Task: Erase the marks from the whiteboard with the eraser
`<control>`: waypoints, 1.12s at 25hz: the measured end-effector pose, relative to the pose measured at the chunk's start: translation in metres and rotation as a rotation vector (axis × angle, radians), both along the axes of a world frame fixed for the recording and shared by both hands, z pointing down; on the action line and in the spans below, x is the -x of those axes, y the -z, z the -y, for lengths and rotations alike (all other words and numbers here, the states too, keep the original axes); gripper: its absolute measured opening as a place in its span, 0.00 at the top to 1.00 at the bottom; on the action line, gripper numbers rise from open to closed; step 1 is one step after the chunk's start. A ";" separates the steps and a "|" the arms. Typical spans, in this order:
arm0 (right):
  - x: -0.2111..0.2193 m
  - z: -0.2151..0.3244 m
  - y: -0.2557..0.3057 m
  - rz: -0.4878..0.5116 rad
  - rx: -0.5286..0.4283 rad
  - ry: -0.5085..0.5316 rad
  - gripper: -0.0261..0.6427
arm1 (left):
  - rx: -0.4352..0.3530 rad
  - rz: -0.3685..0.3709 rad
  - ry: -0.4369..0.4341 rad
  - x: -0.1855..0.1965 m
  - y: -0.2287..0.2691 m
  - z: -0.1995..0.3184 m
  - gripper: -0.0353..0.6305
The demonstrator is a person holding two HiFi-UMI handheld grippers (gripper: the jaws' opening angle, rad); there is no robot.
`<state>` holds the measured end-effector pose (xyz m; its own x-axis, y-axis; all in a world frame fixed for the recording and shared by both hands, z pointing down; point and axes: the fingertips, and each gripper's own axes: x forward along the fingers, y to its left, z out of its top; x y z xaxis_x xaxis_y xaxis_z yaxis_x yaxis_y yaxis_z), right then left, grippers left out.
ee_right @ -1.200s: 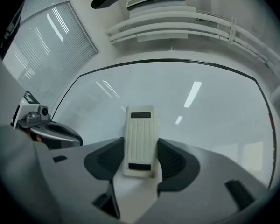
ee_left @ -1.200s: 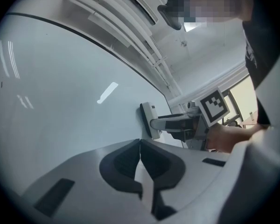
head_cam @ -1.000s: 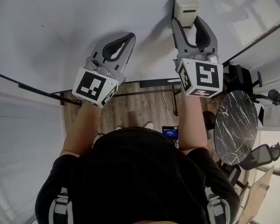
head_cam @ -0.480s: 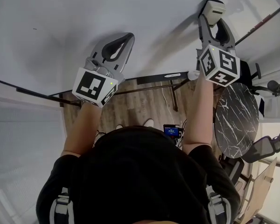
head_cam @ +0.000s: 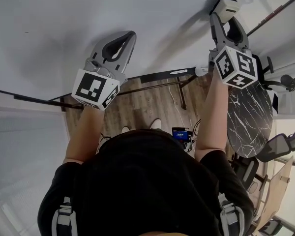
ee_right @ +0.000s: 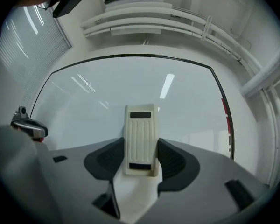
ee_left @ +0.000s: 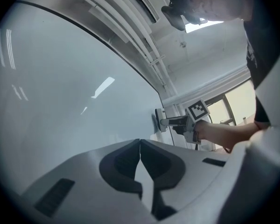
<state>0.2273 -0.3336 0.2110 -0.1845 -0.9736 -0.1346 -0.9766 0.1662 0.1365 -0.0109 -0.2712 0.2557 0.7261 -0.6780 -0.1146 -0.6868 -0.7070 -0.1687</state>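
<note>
The whiteboard (head_cam: pixel 88 9) fills the top of the head view and looks blank where it shows. My right gripper (head_cam: pixel 225 9) is shut on a cream ribbed eraser (head_cam: pixel 225 6), which it holds against the board near its right edge. In the right gripper view the eraser (ee_right: pixel 140 140) stands upright between the jaws of the right gripper (ee_right: pixel 141 158), with the board (ee_right: pixel 107 97) behind it. My left gripper (head_cam: pixel 124 38) is shut on nothing, tips close to the board. The left gripper view shows the left gripper (ee_left: pixel 140 146), the bare board (ee_left: pixel 60 92) and the eraser (ee_left: pixel 157 121) far off.
The board's black frame and tray rail (head_cam: pixel 162 75) run below my grippers. A round dark marble table (head_cam: pixel 248 117) and office chairs (head_cam: pixel 278 149) stand on the right, over a wooden floor (head_cam: pixel 147 107). Window blinds (ee_right: pixel 23 55) hang left of the board.
My right gripper has carried the eraser to the right and slightly up along the board, toward its right edge. The left gripper has shifted a little upward.
</note>
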 end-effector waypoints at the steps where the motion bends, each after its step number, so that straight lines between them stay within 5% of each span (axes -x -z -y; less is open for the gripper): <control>1: 0.002 -0.003 0.001 0.001 -0.003 0.006 0.63 | 0.002 0.001 -0.002 0.000 0.000 0.001 0.94; 13: 0.074 -0.057 -0.034 0.087 -0.020 0.348 0.63 | 0.018 0.004 -0.057 -0.002 -0.021 -0.008 0.94; 28: 0.138 -0.109 -0.133 0.062 0.116 0.521 0.63 | 0.078 -0.003 -0.117 0.004 -0.082 -0.041 0.94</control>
